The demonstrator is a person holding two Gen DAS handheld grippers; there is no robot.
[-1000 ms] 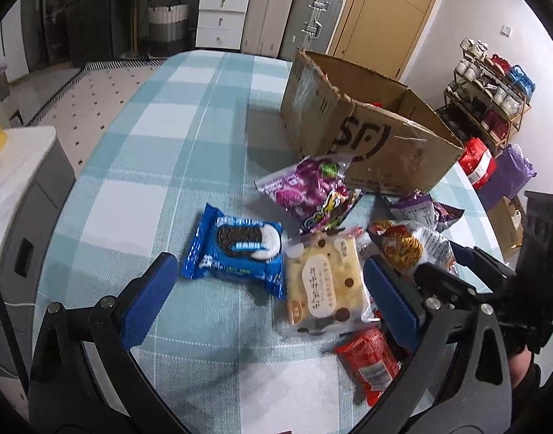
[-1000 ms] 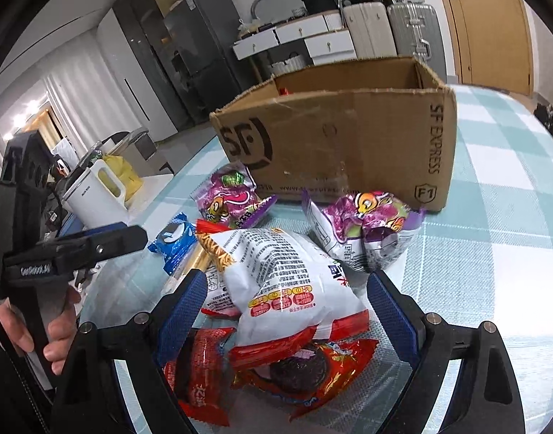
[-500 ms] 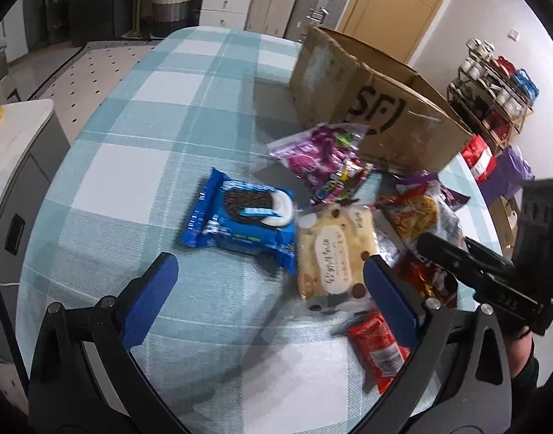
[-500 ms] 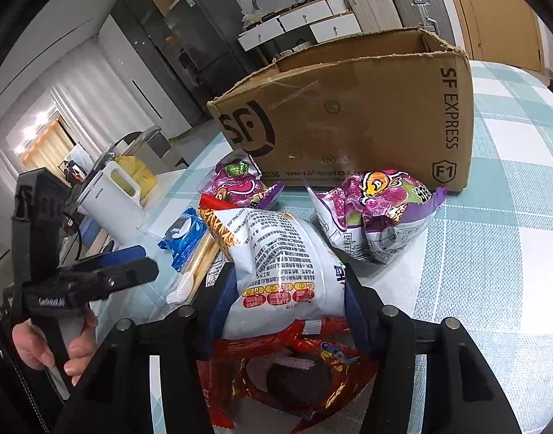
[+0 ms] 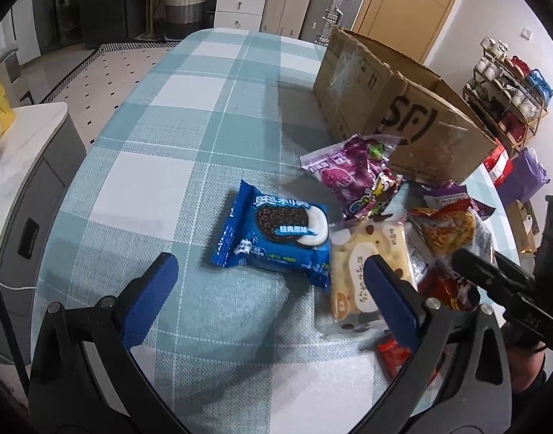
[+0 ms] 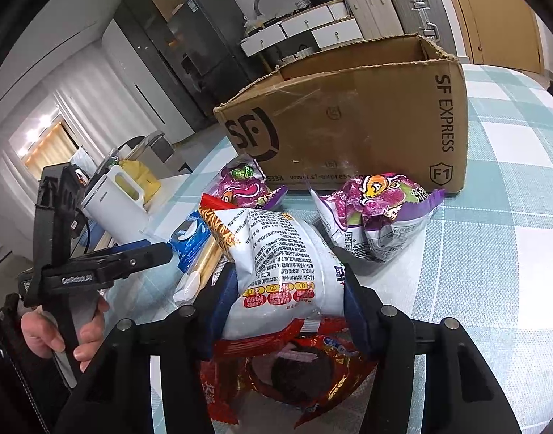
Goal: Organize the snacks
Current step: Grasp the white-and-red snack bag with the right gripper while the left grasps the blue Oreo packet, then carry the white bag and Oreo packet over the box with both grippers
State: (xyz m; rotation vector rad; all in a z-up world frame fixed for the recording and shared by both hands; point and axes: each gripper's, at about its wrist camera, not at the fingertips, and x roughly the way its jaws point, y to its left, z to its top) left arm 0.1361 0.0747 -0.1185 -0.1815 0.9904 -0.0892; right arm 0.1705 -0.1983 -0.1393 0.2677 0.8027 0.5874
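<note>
Right gripper (image 6: 289, 298) clamped on white noodle bag (image 6: 276, 253), just before cardboard box (image 6: 352, 123) — purple snack bags (image 6: 378, 213) lying between. Left gripper (image 5: 273, 293) spread wide above Oreo pack (image 5: 276, 235), left of box.

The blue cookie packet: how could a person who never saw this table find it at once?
Start from the cardboard box on the checked tablecloth; the snacks lie heaped before it. The blue cookie packet lies flat at the heap's left edge, beside a pale cake packet. It alone is blue and shows a black sandwich cookie.
</note>
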